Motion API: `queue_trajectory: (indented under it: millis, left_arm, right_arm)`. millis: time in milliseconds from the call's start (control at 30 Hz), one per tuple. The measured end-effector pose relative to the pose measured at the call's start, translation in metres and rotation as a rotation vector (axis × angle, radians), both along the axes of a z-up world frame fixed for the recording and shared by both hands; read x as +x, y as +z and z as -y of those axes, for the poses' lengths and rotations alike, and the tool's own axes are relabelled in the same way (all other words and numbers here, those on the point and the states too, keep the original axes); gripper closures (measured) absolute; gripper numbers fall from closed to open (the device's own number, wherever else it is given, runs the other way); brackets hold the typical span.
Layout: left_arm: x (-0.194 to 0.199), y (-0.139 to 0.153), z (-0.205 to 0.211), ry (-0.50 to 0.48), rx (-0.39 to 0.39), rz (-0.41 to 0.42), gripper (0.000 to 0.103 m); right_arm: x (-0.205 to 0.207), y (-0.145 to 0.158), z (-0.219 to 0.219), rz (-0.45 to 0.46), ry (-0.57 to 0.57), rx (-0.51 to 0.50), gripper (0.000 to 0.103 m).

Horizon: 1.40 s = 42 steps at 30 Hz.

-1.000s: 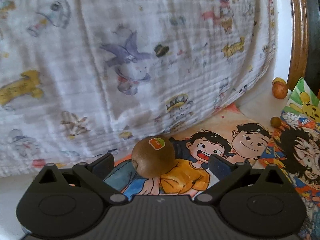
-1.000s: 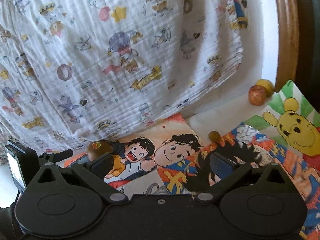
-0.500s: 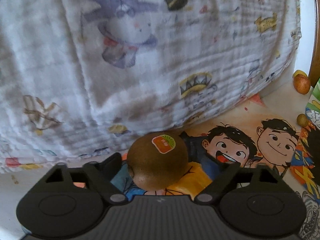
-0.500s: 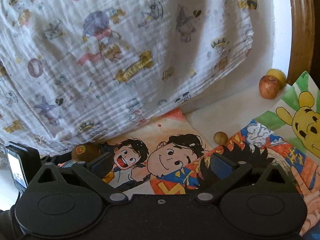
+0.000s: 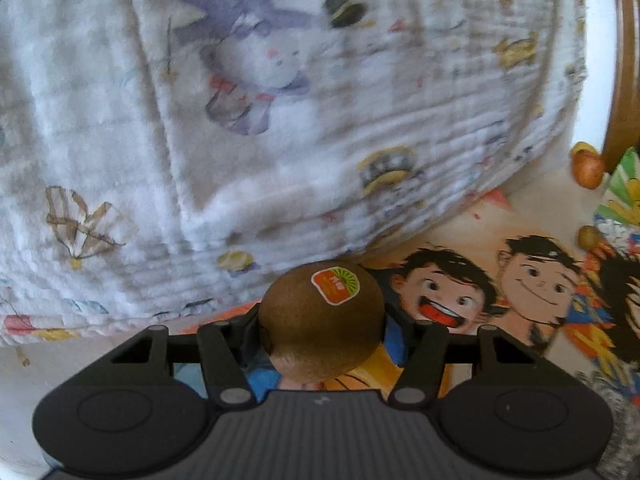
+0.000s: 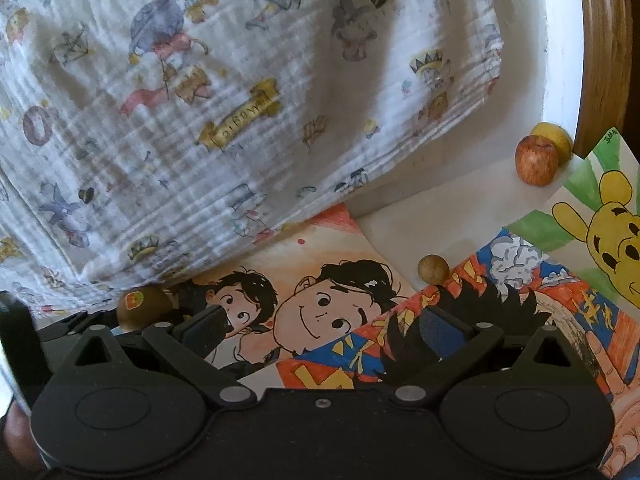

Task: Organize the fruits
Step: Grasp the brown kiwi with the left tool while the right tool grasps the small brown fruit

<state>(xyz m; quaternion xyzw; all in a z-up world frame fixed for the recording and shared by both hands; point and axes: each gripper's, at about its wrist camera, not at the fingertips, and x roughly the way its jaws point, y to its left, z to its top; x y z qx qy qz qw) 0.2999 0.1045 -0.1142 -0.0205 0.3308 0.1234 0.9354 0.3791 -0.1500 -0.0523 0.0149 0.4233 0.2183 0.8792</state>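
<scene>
Left wrist view: left hand-held gripper (image 5: pixel 322 320), wide a second ago, now clamps kiwi (image 5: pixel 320 322); pick secured. Right hand-held gripper (image 6: pixel 320 326) wide, empty.

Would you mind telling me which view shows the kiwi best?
The left wrist view: the kiwi fills the centre, sticker up, gripped between the left gripper fingers. The right wrist view shows it small, partly hidden, at far left.

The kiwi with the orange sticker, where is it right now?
The kiwi sits between the fingers of the left gripper, low in the left wrist view, over the cartoon drawing by the printed blanket.
</scene>
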Motion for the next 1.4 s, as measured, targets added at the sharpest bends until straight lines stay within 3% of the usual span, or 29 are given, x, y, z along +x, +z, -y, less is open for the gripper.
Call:
queue_trajectory:
  millis: [200, 600, 733, 900, 967, 1167, 1400]
  left_arm:
    - [-0.006, 0.012, 0.031, -0.103, -0.033, 0.002, 0.039]
    - [0.040, 0.002, 0.079, -0.183, -0.050, -0.025, 0.039]
    - [0.043, 0.000, 0.081, -0.190, -0.053, -0.027, 0.039]
    - [0.046, -0.001, 0.081, -0.196, -0.054, -0.027, 0.039]
    - [0.048, -0.002, 0.081, -0.196, -0.055, -0.030, 0.039]
    - [0.049, -0.004, 0.080, -0.189, -0.056, -0.035, 0.039]
    - [0.035, 0.013, 0.080, -0.183, -0.048, -0.008, 0.039]
  right_arm:
    - [0.020, -0.020, 0.006, 0.005, -0.031, -0.040, 0.001]
    - [0.076, -0.064, 0.012, 0.002, -0.082, -0.123, 0.030]
    - [0.087, -0.073, 0.011, -0.013, -0.121, -0.159, 0.049]
    - [0.092, -0.077, 0.012, 0.011, -0.139, -0.187, 0.056]
    - [0.093, -0.077, 0.011, 0.024, -0.136, -0.218, 0.073]
    - [0.087, -0.070, 0.009, 0.018, -0.109, -0.223, 0.074]
    - [0.054, -0.029, -0.006, 0.060, -0.045, -0.174, 0.074]
